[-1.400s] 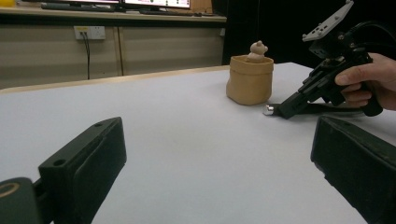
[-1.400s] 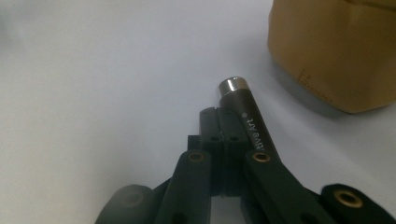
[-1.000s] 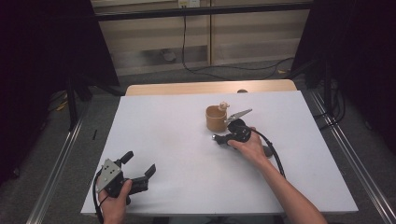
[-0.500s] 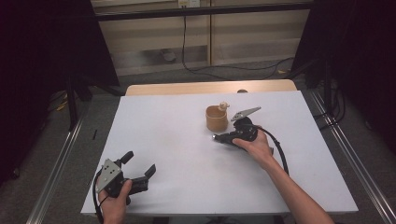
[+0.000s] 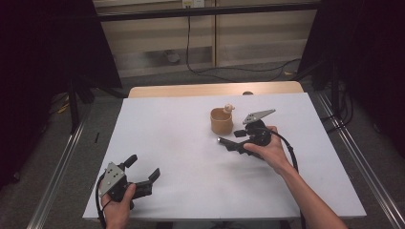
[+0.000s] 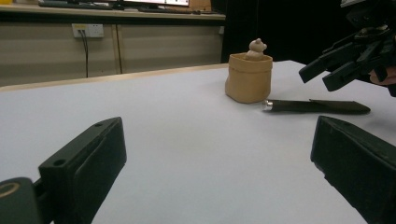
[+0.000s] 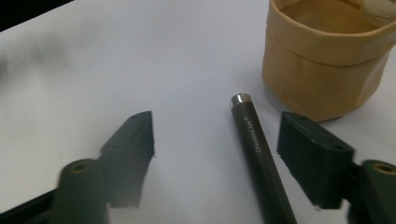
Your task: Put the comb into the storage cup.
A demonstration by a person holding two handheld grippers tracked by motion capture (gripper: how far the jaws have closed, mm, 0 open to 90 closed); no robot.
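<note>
A tan soft cup point(image 5: 222, 121) point(image 6: 249, 77) point(image 7: 327, 60) stands right of the middle of the white table point(image 5: 181, 143), with a small bear figure point(image 6: 256, 46) at its rim. Just in front of it a black pen point(image 7: 257, 144) point(image 6: 317, 106) point(image 5: 222, 140) with a silver end lies flat on the table. My right gripper point(image 5: 235, 140) point(image 7: 217, 135) hovers over the pen. Its jaws have just been opening; the pen lies between them, touched by neither. My left gripper point(image 5: 143, 167) point(image 6: 215, 154) rests open at the front left with nothing in it.
A wooden tabletop edge point(image 5: 215, 89) shows behind the white sheet. Metal rails point(image 5: 62, 167) run along the floor on both sides, and cables point(image 5: 200, 67) lie on the floor beyond. The right gripper's cable point(image 5: 289, 152) trails along the forearm.
The right gripper's jaws have gone from shut to wide apart, and the hand has lifted a little away from the cup. The pen now lies free on the table. The left hand stayed put.
</note>
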